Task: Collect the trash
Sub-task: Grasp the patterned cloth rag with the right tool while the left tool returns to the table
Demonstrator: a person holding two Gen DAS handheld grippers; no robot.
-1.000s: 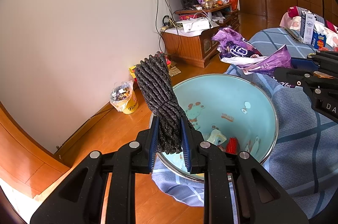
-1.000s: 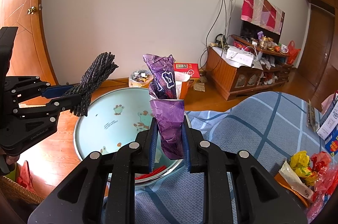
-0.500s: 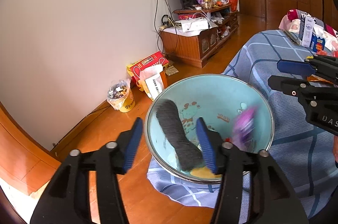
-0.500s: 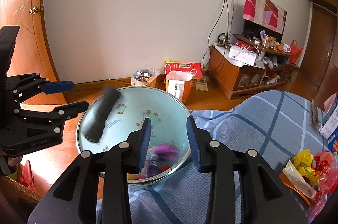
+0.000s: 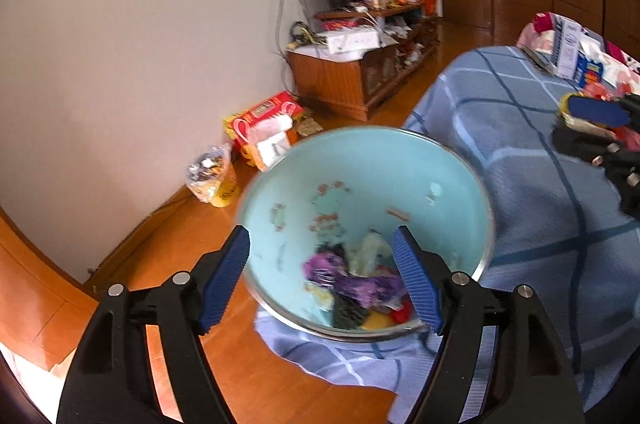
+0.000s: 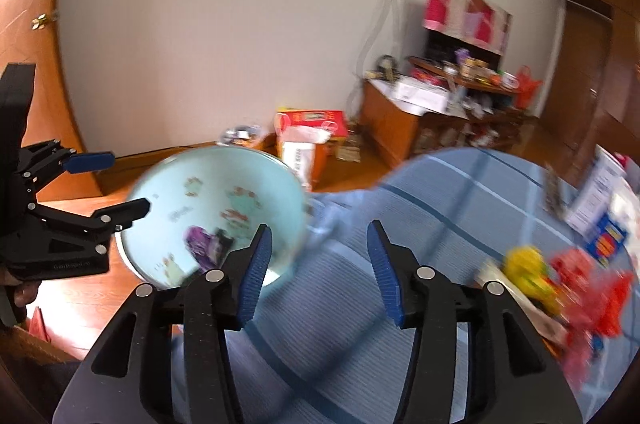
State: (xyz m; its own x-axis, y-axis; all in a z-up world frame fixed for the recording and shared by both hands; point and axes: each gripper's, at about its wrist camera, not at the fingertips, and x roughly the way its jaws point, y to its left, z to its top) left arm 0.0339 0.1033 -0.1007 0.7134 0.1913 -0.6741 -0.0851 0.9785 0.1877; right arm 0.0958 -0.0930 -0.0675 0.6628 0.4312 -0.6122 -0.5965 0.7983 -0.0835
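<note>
Both grippers empty, jaws spread wide. Remaining wrappers (image 6: 560, 288) lie ahead-right of the right gripper (image 6: 320, 264), the nearer one. Left gripper (image 5: 322, 276) hovers over the basin (image 5: 400, 160)

Glossy enamelled basin (image 5: 420, 160), woven cloth (image 5: 520, 184)

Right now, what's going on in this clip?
A person with two handheld grippers is collecting trash into a light blue basin on a blue checked blanket. Both the left gripper and the right gripper are open and empty. A purple wrapper and a dark rope bundle lie in the basin with other scraps. More wrappers, yellow and red, wait on the blanket ahead of the right gripper.
</note>
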